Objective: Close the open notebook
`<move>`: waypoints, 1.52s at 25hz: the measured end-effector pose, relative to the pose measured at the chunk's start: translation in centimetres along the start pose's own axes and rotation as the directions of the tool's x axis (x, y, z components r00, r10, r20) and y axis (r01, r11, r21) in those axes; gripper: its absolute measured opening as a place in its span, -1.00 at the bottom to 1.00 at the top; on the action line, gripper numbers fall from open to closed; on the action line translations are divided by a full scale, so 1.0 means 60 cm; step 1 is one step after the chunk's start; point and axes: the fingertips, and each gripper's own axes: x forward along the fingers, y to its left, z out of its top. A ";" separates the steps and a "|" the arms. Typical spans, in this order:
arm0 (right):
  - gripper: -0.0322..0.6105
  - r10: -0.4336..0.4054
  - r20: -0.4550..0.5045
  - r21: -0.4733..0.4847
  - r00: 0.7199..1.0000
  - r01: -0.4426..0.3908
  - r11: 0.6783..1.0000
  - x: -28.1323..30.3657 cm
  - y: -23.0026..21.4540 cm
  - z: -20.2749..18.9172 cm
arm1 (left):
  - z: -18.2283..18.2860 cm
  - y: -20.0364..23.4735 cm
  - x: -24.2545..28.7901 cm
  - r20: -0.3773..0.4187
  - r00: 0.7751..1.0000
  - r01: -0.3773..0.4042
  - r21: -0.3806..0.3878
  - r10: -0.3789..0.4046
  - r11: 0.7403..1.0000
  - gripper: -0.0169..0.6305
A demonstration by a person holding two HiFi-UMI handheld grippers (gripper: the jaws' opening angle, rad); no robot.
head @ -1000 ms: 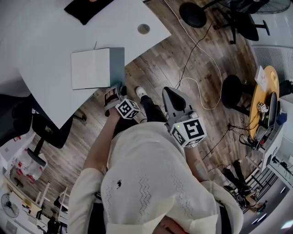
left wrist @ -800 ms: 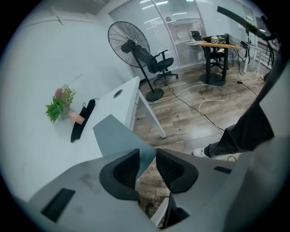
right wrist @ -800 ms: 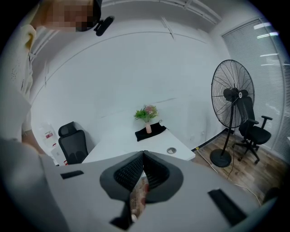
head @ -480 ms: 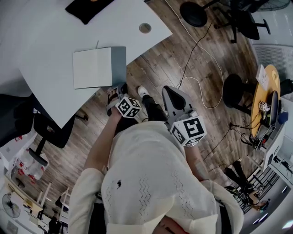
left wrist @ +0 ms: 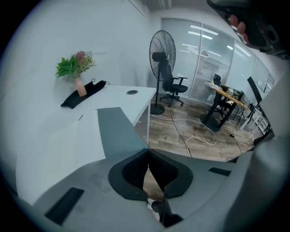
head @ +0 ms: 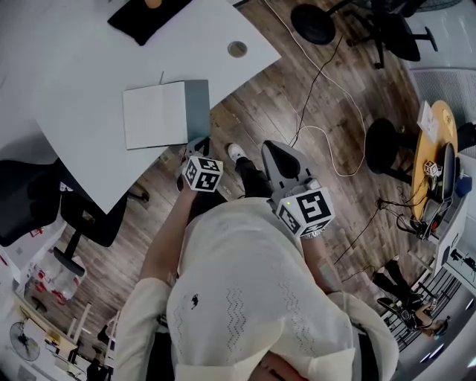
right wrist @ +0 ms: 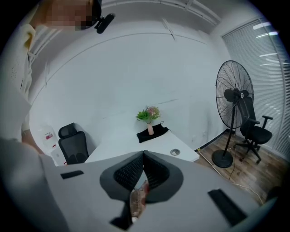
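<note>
Left gripper (left wrist: 147, 152) has rolled at the table (head: 82, 74) edge and its jaws have just closed, tips meeting at the near corner of the grey cover (head: 197, 106). Whether they nip it is unclear. Right gripper (right wrist: 143, 155) hangs closed and empty, well clear. Notebook (head: 155, 114) lies flat and open on the table, so closing is judged not begun. Black cloth (head: 143, 16) and vase (left wrist: 80, 86) stand well apart; nothing obstructs.

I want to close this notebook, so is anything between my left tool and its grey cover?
Nothing visible. The left tool is shut at the near corner of the grey cover of the open white-paged notebook, apparently pinching it.
</note>
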 end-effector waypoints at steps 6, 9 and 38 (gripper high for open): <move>-0.90 -0.005 0.009 0.000 1.000 0.005 1.000 0.004 0.014 0.002 | 0.015 0.007 -0.029 0.069 0.997 0.039 -0.089 -0.033 0.995 -0.90; -0.90 -0.002 0.012 -0.002 1.000 0.002 1.000 0.007 0.024 0.001 | 0.021 0.007 -0.040 0.099 0.994 0.054 -0.087 -0.045 0.995 -0.90; -0.90 0.048 0.039 -0.043 0.998 -0.046 0.998 0.035 0.135 0.011 | 0.064 0.063 -0.157 0.346 0.936 0.140 -0.206 -0.062 0.968 -0.90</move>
